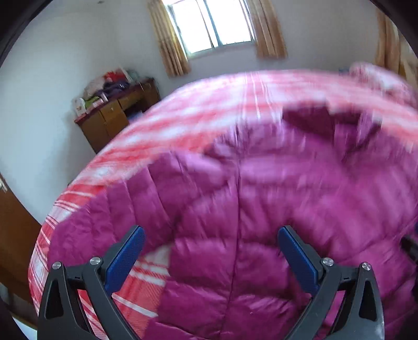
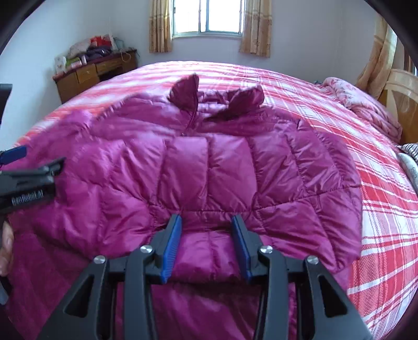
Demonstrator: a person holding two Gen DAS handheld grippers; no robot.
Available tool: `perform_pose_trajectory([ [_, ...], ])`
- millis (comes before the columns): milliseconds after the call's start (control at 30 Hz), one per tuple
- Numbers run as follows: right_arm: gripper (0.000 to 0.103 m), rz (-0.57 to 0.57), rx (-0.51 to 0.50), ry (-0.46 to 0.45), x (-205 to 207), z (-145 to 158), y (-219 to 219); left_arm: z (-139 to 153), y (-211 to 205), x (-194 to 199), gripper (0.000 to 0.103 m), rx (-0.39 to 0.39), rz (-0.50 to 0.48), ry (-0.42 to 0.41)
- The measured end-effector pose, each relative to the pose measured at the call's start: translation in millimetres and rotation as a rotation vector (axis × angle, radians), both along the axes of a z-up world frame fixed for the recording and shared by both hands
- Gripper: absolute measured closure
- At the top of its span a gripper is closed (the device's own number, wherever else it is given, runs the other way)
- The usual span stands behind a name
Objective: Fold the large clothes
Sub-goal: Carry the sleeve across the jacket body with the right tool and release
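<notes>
Jacket (image 2: pixel 209 167): I see it spread flat on the plaid bed (image 2: pixel 378 209), front up, collar toward the window (image 2: pixel 207 15).
Right gripper (image 2: pixel 206 222): my jaws part-closed, a padded fold at the hem between the pads; whether they pinch it I cannot tell.
Left gripper (image 1: pixel 210 232): jaws wide, nothing held, above the jacket (view blurred).
Desk (image 2: pixel 86 75): far left, cluttered.

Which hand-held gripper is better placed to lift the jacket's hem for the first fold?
Right, probably. The right hand-held gripper already has a puffy ridge of the magenta down jacket between its narrowed jaws near the hem. The left hand-held gripper stands wide open above the jacket, gripping nothing.
</notes>
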State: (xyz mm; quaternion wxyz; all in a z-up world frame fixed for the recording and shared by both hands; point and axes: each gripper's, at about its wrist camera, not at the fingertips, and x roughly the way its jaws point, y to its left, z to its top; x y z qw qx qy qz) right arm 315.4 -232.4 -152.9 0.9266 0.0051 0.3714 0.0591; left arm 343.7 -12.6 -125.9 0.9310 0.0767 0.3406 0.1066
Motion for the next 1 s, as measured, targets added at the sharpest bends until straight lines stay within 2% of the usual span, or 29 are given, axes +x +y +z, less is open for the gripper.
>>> perform_pose_trajectory([
  [67,0.060,-0.049,0.025,-0.075,-5.6,22.8,-17.5,26.9,-2.2,-9.0,0.001,-0.047,-0.017,-0.070],
  [167,0.060,-0.159,0.036,-0.128,6.5,43.7,-49.7,40.6,-17.9,-12.2,0.001,-0.096,-0.090,-0.097],
  [267,0.061,-0.234,0.067,-0.093,27.3,41.7,-74.5,21.3,-38.7,1.0,0.001,-0.131,-0.159,-0.022],
  [400,0.061,-0.254,0.044,-0.027,49.2,14.9,-89.3,-23.3,-48.4,19.2,0.001,-0.113,-0.140,0.092],
  [500,0.061,-0.261,0.050,0.026,52.1,-6.2,-97.5,-47.0,-44.2,27.0,0.001,-0.126,-0.124,0.132],
  [567,0.061,-0.261,0.066,0.049,54.7,-15.0,-99.5,-51.5,-41.5,28.6,0.001,-0.152,-0.129,0.140],
  [833,0.061,-0.255,0.102,0.109,61.5,-29.3,-103.1,-59.1,-45.5,31.5,0.001,-0.148,-0.133,0.149],
  [900,0.061,-0.256,0.089,0.120,63.4,-30.6,-101.1,-59.6,-45.7,31.7,0.001,-0.154,-0.132,0.152],
  [1000,0.062,-0.252,0.003,0.127,64.9,-24.4,-92.0,-61.2,-42.0,33.7,0.001,-0.174,-0.135,0.154],
])
